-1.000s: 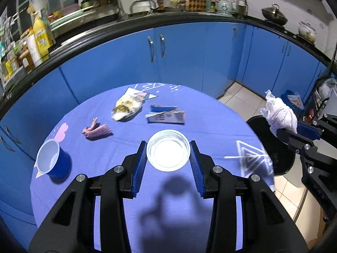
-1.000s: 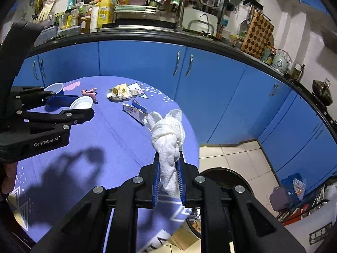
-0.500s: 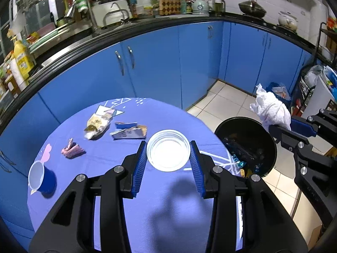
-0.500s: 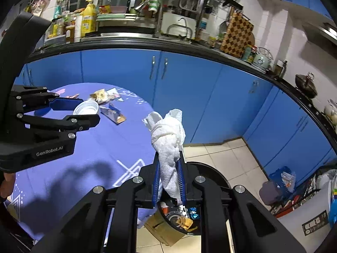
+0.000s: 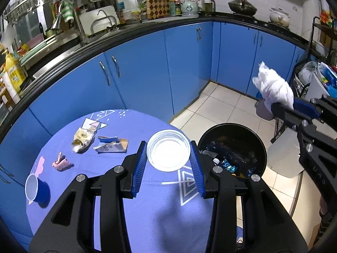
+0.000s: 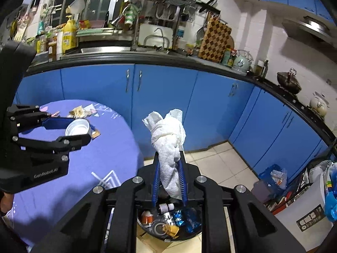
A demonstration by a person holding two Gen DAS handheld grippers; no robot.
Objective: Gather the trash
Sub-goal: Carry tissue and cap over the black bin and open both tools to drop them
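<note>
1. The left gripper [image 5: 168, 158] had its fingers closed against the rim of a clear plastic cup [image 5: 168, 152], carried above the bench [image 5: 147, 210] edge, beside the black trash bin [image 5: 231, 147].
2. The right gripper [image 6: 169, 179] pinched a crumpled white paper towel [image 6: 168, 139] between nearly closed fingers, directly over the bin.
3. Torn wrappers [image 5: 110, 145], a crumpled bag [image 5: 82, 139], a pink scrap [image 5: 61, 163] and a blue cup [image 5: 38, 190] lay on the bench.
</note>
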